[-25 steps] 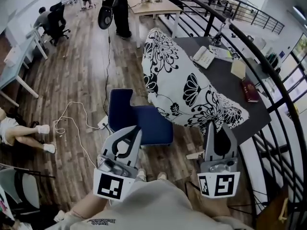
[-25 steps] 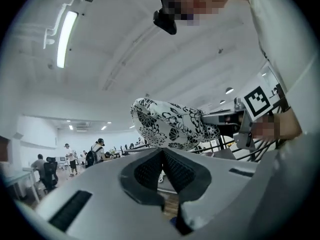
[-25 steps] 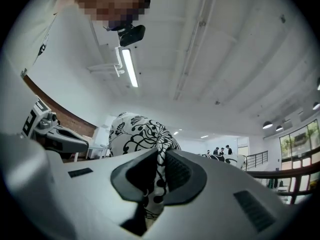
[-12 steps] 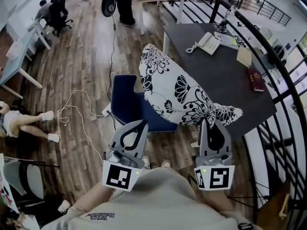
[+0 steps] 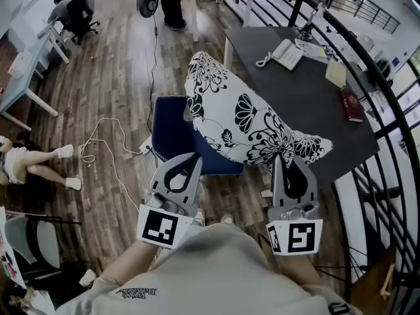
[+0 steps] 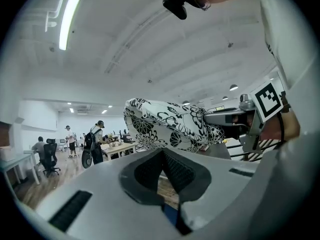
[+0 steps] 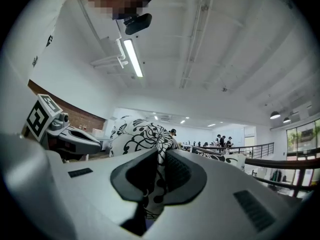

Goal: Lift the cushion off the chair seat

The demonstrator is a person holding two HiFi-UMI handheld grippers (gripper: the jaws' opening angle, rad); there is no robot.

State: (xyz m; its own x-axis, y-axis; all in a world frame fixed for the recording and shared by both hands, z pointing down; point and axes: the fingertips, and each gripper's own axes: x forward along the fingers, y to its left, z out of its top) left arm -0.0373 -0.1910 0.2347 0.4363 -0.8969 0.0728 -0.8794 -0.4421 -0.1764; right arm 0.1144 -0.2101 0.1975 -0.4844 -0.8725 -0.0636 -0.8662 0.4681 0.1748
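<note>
The cushion (image 5: 244, 118) hangs over the chair (image 5: 170, 135), its corner pinched in the right tool (image 5: 289, 161); left tool (image 5: 186, 163) closed, empty, alongside.

A wood-plank floor (image 5: 111, 97) runs under a dark surface (image 5: 308, 90) bearing a telephone (image 5: 287, 53) and a book (image 5: 352, 105). A black railing (image 5: 369, 63) curves beside it. A strip light (image 6: 68, 19) hangs from the white ceiling.

The cushion (image 5: 243, 120) hangs over the blue chair (image 5: 172, 135) and crosses the near left corner of the dark table (image 5: 308, 104), so you cannot pass between them. The railing (image 5: 377, 77) closes off the table's right edge. Left of the chair, the floor (image 5: 111, 77) gives you room, apart from a white cable (image 5: 100, 121).
</note>
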